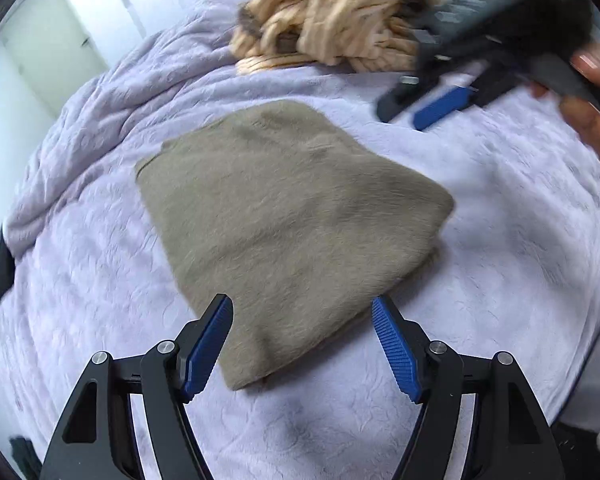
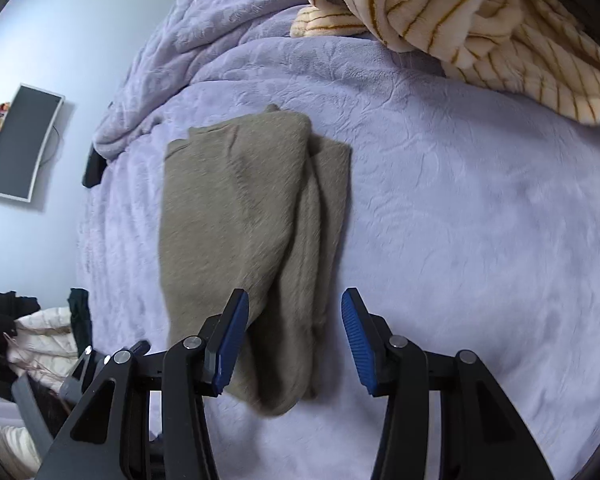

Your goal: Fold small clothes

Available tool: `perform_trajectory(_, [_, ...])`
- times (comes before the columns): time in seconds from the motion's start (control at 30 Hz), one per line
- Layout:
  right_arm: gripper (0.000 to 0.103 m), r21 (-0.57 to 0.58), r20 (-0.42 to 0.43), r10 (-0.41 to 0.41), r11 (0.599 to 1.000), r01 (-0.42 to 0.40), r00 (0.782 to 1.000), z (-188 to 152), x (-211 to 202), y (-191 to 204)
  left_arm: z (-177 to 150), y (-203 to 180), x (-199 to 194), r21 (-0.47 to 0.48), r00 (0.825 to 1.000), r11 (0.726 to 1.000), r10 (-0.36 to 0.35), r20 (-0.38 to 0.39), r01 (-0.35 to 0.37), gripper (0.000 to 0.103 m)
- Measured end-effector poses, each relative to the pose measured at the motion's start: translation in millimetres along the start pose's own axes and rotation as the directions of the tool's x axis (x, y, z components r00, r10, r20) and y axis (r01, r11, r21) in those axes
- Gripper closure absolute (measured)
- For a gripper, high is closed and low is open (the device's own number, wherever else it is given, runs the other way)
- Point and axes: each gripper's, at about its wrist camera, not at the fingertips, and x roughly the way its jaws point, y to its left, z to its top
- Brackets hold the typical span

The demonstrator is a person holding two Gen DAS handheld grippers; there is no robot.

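**Lavender bedspread, folded taupe garment lying between spread jaws**

Lavender textured bedspread covers the whole working surface, rumpled into ridges toward 10 o'clock in both views. On it lies a folded taupe garment, flat and roughly rectangular.

From the left wrist view, the left gripper has its jaws spread wide and grips nothing; the garment's near corner reaches down between the two blue fingers and passes under the left one at 7 o'clock. At 1 o'clock a striped cream pile of loose clothes sits well apart from the garment. At 2 o'clock the right gripper appears blurred, with a hand around its grip at 3 o'clock; its blue pad shows, but how its jaws stand cannot be read from this view.

From the right wrist view, the right gripper also has its jaws wide apart and empty. The garment runs from 11 o'clock down to 6 o'clock, its stacked fold edges showing along its right side, its near end lying between and under the fingers. A dark screen hangs on the pale wall at 9 o'clock. More clothing is heaped off the bed at 8 o'clock, too dark to identify. The cream pile is cut off by the frame at 1 o'clock
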Motion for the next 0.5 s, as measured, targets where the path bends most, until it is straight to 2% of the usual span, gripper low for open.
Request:
perform_trajectory(0.03, [0.058, 0.003, 0.001, 0.016, 1.000, -0.016, 1.000, -4, -1, 4, 2, 11, 3, -0.050, 1.000, 0.999, 0.005, -0.012, -0.006, 0.030])
perform_trajectory(0.07, [0.070, -0.004, 0.010, 0.040, 0.999, -0.040, 0.999, -9, -3, 10, 5, 19, 6, -0.093, 1.000, 0.996, 0.012, -0.020, -0.014, 0.030])
perform_trajectory(0.1, [0.074, -0.015, 0.017, 0.060, 0.998, -0.060, 0.998, -12, -4, 16, 8, 29, 10, -0.143, 0.999, 0.989, 0.018, -0.027, -0.022, 0.030])
perform_trajectory(0.23, [0.075, -0.097, 0.036, 0.085, 0.992, -0.081, 0.996, -22, -1, 49, 14, 59, 30, -0.295, 0.998, 0.955, 0.000, -0.058, -0.017, 0.030])
perform_trajectory(0.3, [0.075, -0.118, 0.024, 0.068, 0.991, -0.065, 0.997, -26, 9, 54, 12, 65, 50, -0.334, 0.992, 0.942, -0.003, -0.128, -0.040, 0.030])
perform_trajectory(0.43, [0.075, -0.058, -0.052, -0.062, 0.997, 0.059, 0.997, -34, 46, 33, -5, 69, 69, -0.400, 0.977, 0.916, -0.055, -0.206, -0.033, 0.030])
perform_trajectory(0.5, [0.080, 0.012, -0.104, -0.086, 0.996, 0.087, 0.991, -43, 63, 14, -11, 67, 72, -0.414, 0.971, 0.910, -0.085, -0.224, -0.016, 0.030])
